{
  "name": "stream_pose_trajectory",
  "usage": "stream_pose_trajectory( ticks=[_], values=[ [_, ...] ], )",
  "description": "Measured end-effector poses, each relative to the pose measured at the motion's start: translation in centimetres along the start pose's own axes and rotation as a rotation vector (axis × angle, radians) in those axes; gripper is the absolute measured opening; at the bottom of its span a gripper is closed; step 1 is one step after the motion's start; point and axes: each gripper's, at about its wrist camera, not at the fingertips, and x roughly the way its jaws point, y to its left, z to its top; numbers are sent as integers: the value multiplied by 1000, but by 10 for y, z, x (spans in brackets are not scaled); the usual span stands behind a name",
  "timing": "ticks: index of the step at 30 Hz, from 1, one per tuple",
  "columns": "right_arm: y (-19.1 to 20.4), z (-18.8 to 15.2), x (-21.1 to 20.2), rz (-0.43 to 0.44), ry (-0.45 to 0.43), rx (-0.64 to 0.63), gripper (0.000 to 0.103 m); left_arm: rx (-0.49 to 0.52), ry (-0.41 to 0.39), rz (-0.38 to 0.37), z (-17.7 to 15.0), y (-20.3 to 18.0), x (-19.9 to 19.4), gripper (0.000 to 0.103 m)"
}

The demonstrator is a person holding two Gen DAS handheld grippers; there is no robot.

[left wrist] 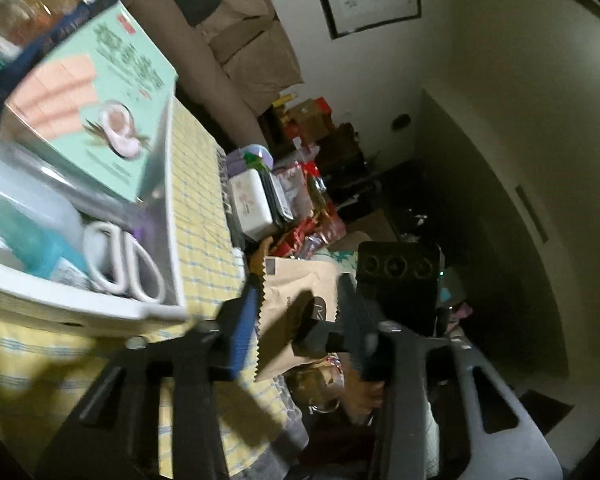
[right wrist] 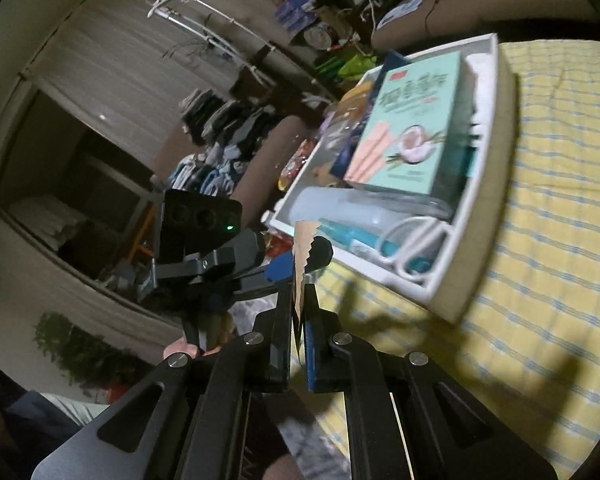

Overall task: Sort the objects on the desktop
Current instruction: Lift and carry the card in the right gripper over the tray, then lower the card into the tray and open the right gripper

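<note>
Both claws clenched on brown packet (right wrist: 300,264): right gripper (right wrist: 299,316) pinching lower edge, left gripper (left wrist: 296,316) gripping serrated end, above yellow cloth (right wrist: 540,240), near white tray (right wrist: 452,276) corner.

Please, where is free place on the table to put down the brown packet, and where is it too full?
Free: the yellow checked cloth beside the white tray's long wall and in front of its near corner. Crowded: inside the tray, the mint box, white scissors and a clear bottle fill it. Both grippers' jaws pinch the brown packet.
</note>
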Motion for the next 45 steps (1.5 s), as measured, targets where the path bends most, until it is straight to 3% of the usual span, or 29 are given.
stream_pose_trajectory(
  ticks=[6,12,19,22,24,27,30,34,39,45],
  values=[
    [8,39,57,9,20,10,6,-77,-92,22,32,32,-45,20],
    [19,98,135,5,61,-23,6,-93,-193,104,92,66,-102,19],
    [15,149,220,-102,162,-103,9,-189,-272,135,121,129,-135,22],
    [6,156,246,-166,213,-138,22,-220,-281,148,126,148,-135,25],
    [2,158,253,-241,234,-171,53,-213,-292,157,129,151,-139,25],
    [6,165,251,-378,254,-259,56,-205,-302,193,133,153,-139,25],
    [18,166,237,-394,233,-332,56,-164,-282,274,130,146,-134,24],
    [31,159,222,-444,189,-382,56,-105,-268,368,131,129,-117,40],
    [32,138,216,-543,171,-395,56,26,-252,534,120,90,-109,78],
    [32,113,193,-655,79,-377,56,179,-242,692,92,42,-98,85]
  ],
)
